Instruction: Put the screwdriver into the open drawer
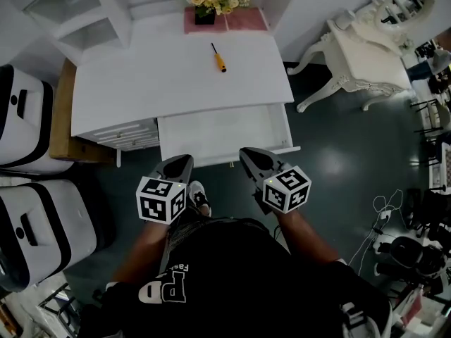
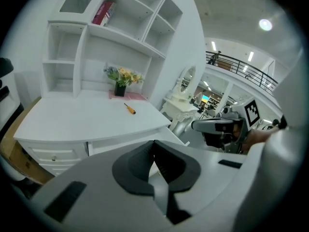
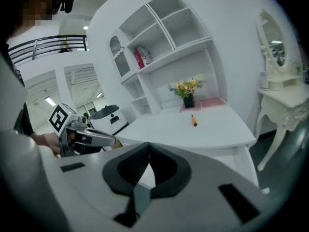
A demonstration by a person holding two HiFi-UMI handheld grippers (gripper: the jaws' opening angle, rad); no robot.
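Observation:
An orange-handled screwdriver (image 1: pixel 219 58) lies on the white desk (image 1: pixel 141 83), toward its back, near the flower pot. It also shows small in the left gripper view (image 2: pixel 130 108) and the right gripper view (image 3: pixel 193 120). The open drawer (image 1: pixel 220 134) sticks out from the desk front and looks empty. My left gripper (image 1: pixel 182 162) hovers just in front of the drawer's front edge with its jaws together and nothing between them. My right gripper (image 1: pixel 248 153) is beside it at the drawer's right part, also shut and empty. Both are well short of the screwdriver.
A flower pot (image 1: pixel 209 4) on a pink mat stands at the desk's back edge under white shelves. Closed drawers (image 1: pixel 120 134) sit left of the open one. A white dressing table with a mirror (image 1: pixel 373 41) stands to the right, two black-and-white machines (image 1: pixel 28 182) to the left.

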